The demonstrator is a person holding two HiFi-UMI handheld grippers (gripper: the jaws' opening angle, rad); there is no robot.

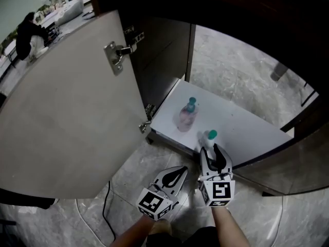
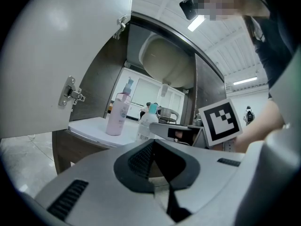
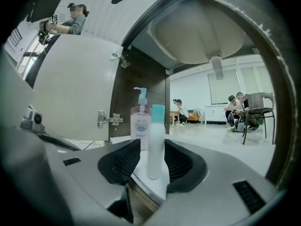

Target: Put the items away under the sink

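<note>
Head view: pink bottle (image 1: 187, 116) and white bottle (image 1: 208, 137) are shelved under the sink (image 3: 197, 32); right hand-held gripper (image 1: 209, 151) is spread loosely around the latter, left hand-held gripper (image 1: 177, 174) closed, empty.

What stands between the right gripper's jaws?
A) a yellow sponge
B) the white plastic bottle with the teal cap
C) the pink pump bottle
B: the white plastic bottle with the teal cap stands between the jaws of the right gripper; the pink pump bottle is farther back.
</note>
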